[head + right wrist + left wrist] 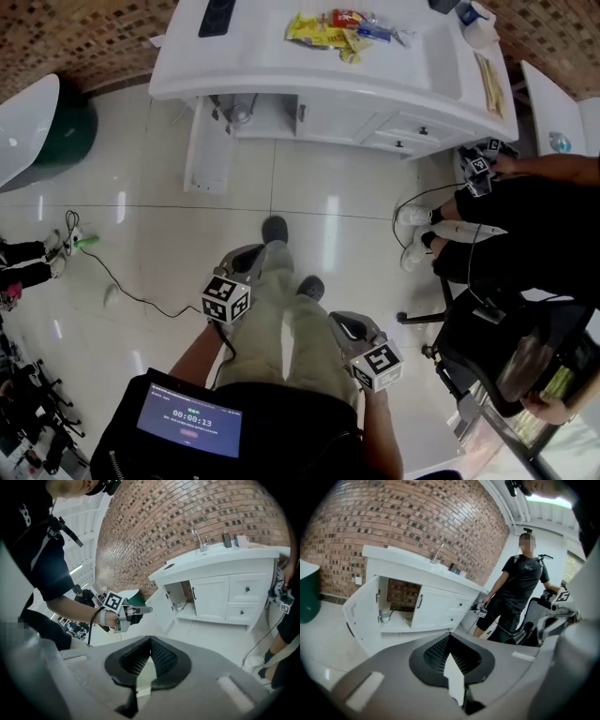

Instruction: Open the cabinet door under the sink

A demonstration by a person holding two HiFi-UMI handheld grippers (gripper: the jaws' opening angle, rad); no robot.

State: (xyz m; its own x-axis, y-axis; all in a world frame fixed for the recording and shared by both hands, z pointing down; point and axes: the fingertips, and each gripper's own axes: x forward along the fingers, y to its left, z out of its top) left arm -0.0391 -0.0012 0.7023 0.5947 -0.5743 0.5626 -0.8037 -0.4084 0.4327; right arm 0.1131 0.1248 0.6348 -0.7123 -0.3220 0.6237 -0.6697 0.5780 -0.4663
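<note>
The cabinet door (208, 150) was wide open, and both tools were well away from it.

The shiny white floor (309, 197) filled most of the head view. At the top stood the white cabinet (403, 127) against a brick wall (417, 522), with its worktop (244, 56) above it. A person in black (525, 225) was on the right, beside a black chair (497, 347). The door hung out from the left end of the cabinet, so the dark space inside and a pipe could be seen. The left tool (450, 637) was low in the view above the person's legs. Its jaws were together with nothing between them. The right tool (150, 640) was beside it, jaws together too, and holding nothing. Some bright snack packets (337, 33) lay on the worktop.
</note>
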